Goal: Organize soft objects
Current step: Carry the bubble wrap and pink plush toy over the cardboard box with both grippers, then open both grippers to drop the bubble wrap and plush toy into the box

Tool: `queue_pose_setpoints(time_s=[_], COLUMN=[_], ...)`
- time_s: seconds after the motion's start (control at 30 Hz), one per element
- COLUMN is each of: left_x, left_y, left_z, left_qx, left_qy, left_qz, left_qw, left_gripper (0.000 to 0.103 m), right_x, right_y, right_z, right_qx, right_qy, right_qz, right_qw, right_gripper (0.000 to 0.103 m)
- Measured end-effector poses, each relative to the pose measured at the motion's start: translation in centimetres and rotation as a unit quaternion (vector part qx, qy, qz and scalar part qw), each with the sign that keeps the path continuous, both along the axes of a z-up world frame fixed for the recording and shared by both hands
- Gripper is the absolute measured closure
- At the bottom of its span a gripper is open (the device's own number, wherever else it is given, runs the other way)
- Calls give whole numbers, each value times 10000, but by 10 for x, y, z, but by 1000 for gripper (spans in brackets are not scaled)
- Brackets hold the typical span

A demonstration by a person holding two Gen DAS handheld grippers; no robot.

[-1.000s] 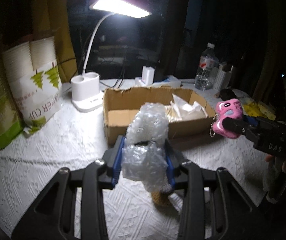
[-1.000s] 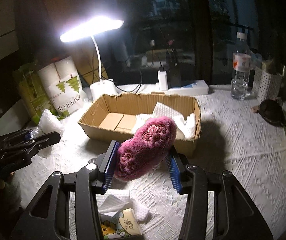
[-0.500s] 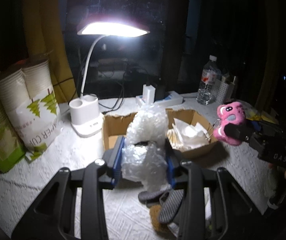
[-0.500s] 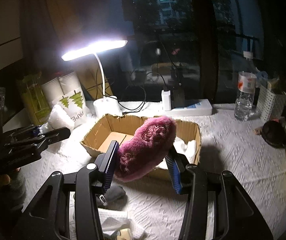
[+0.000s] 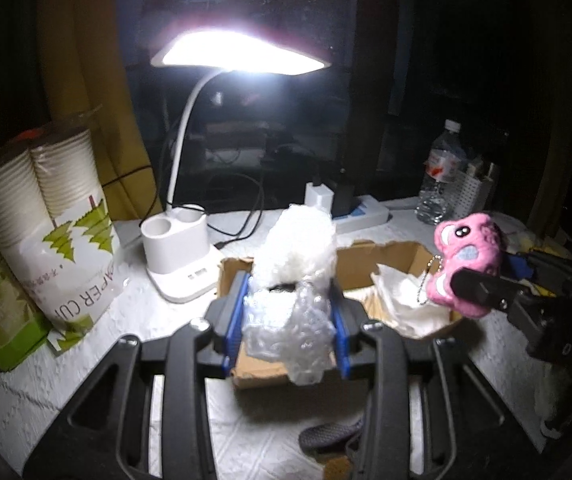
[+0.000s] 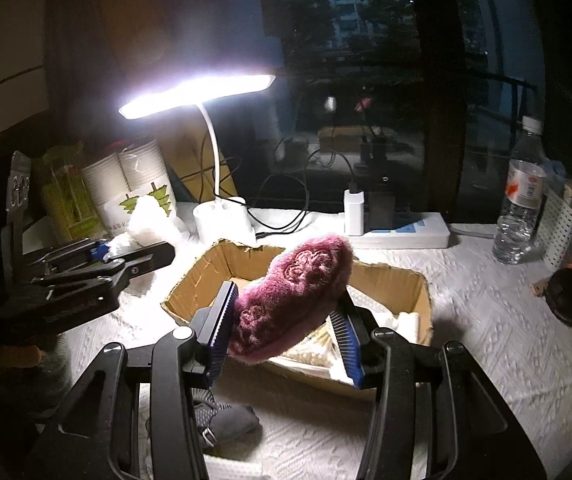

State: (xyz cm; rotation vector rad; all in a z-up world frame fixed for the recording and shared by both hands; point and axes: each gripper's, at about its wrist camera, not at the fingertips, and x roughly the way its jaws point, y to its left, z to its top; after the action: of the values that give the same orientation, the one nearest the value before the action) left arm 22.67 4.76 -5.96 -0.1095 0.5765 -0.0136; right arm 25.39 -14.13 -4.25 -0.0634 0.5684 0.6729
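Note:
My left gripper (image 5: pixel 289 320) is shut on a wad of clear bubble wrap (image 5: pixel 291 276) and holds it above the near left edge of the open cardboard box (image 5: pixel 389 252). My right gripper (image 6: pixel 286 328) is shut on a pink plush toy (image 6: pixel 293 296) over the near side of the same box (image 6: pixel 413 284). In the left wrist view the toy (image 5: pixel 465 260) shows a face and a ball chain, right of the box. White paper (image 5: pixel 405 300) lies inside the box. The left gripper also shows in the right wrist view (image 6: pixel 134 258).
A lit white desk lamp (image 5: pixel 182 248) stands behind the box. A sleeve of paper cups (image 5: pixel 54 240) is at the left. A water bottle (image 6: pixel 521 196) and power strip (image 6: pixel 401 232) stand at the back. Grey socks (image 6: pixel 222 420) lie on the white cloth below the grippers.
Both grippers have risen and moved forward over the box, each still holding its object. The box now sits lower and closer in both views.

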Motion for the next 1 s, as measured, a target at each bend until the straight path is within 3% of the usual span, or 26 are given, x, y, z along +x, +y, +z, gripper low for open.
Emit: queue_pose_setpoints(time_s=[0.73,0.8,0.87,1.0], left_x=[60,61,61,57], left_y=[17,19,20,22], left_z=[-61,-65,-65,-62], left_qx=[-416,-438,-470,-521], left_qy=[666,731,733,674], left_qz=[-7,24,42,85], left_qw=[9969,9964,9962,9963], left_gripper=[64,62,52,52], right_x=[55,58,58,57], right_y=[57,59,59,62], right_z=[-54,-58,-60,-60], right_qx=[-180,-185,-161,-194], right_qy=[643,716,744,725], right_qz=[399,412,426,457], right_qw=[9970,9964,9962,9961], right_gripper=[54,54,54,52])
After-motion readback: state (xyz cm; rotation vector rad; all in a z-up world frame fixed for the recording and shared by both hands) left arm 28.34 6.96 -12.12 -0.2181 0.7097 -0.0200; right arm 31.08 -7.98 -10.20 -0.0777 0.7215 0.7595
